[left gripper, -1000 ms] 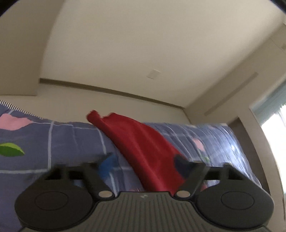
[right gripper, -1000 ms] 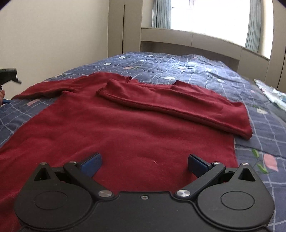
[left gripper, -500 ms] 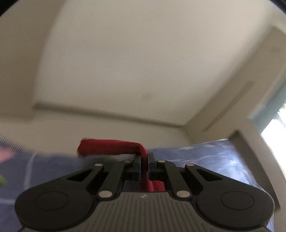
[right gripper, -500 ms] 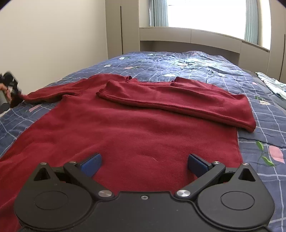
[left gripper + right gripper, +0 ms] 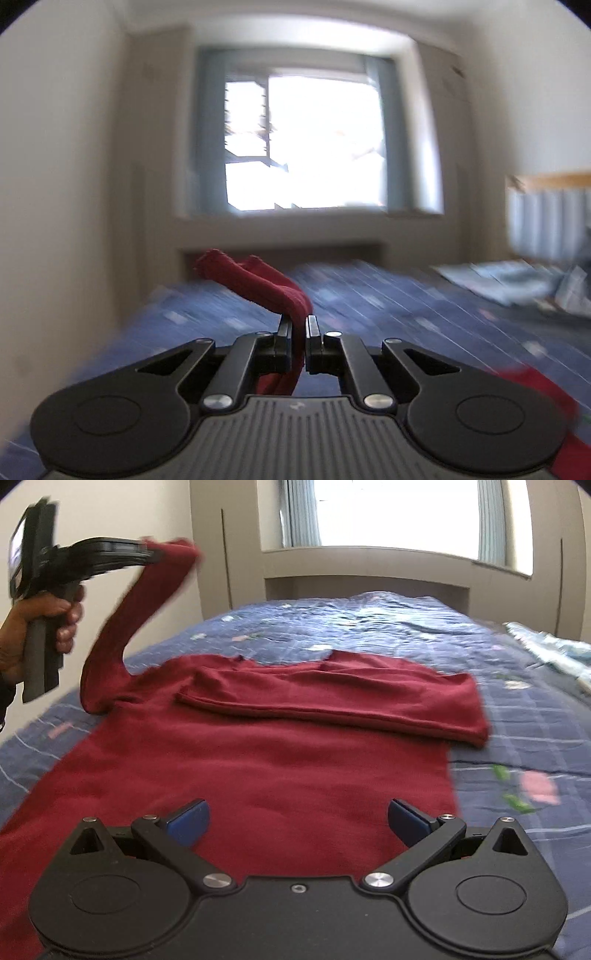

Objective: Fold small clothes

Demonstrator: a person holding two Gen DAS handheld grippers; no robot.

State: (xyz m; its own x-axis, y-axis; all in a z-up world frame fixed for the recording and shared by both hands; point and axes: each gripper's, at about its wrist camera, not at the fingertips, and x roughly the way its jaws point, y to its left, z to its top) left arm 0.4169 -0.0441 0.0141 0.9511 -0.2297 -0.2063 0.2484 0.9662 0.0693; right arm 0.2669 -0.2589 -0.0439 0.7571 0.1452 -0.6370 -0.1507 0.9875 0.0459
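Note:
A dark red long-sleeved top (image 5: 280,760) lies flat on the blue quilted bed (image 5: 535,716). Its right sleeve (image 5: 332,698) is folded across the chest. My left gripper (image 5: 298,321) is shut on the left sleeve (image 5: 258,284) near its cuff. In the right wrist view the left gripper (image 5: 151,554) holds that sleeve (image 5: 125,627) lifted high above the bed's left side, still joined at the shoulder. My right gripper (image 5: 297,818) is open and empty, low over the top's lower part.
A window (image 5: 306,144) and a headboard ledge (image 5: 365,583) stand at the far end of the bed. Pale folded cloth (image 5: 554,650) lies at the bed's right edge. A wall (image 5: 110,513) runs along the left side.
My left gripper shut on the left sleeve, lifted it off the bed and swung round toward the window. My right gripper stayed open over the top's lower part.

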